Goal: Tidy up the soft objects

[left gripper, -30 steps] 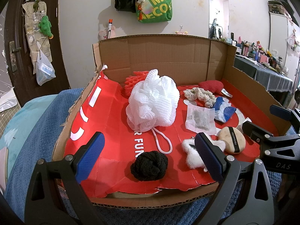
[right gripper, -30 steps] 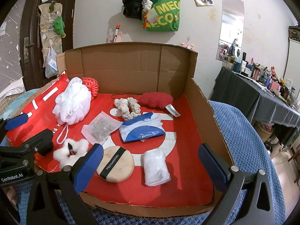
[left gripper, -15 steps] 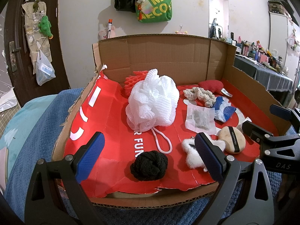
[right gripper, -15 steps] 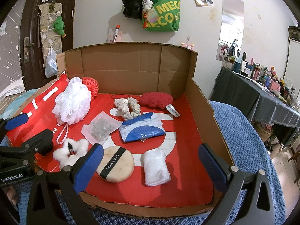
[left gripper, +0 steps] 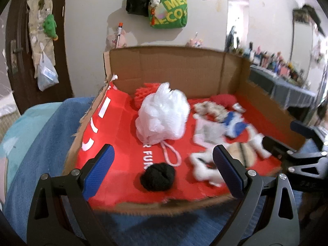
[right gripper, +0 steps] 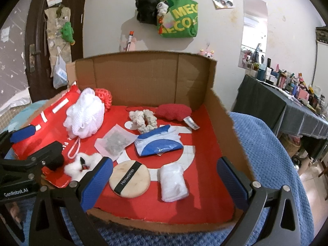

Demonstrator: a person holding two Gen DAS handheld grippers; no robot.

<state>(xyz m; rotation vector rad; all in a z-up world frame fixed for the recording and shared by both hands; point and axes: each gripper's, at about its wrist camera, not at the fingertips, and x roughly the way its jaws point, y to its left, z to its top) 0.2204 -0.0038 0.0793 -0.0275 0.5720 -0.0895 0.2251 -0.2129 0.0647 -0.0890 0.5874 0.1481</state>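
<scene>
Left hand-held gripper (left gripper: 162,165): spread wide, just in front of the black ball (left gripper: 157,175).
Right hand-held gripper (right gripper: 164,176): spread, empty.
Tip: go slow, pinch the ball's middle softly.

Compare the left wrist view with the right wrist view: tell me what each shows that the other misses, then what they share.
Only the left wrist view shows the whole black knitted ball, lying between the open left gripper fingers; in the right view the left gripper's body mostly hides it.

Only the right wrist view shows the Hanweimei powder puff and the white plastic-wrapped roll sharply, ahead of the open right gripper; the left view blurs that side.

Both show the white mesh loofah, the red pad and the cardboard box.
</scene>
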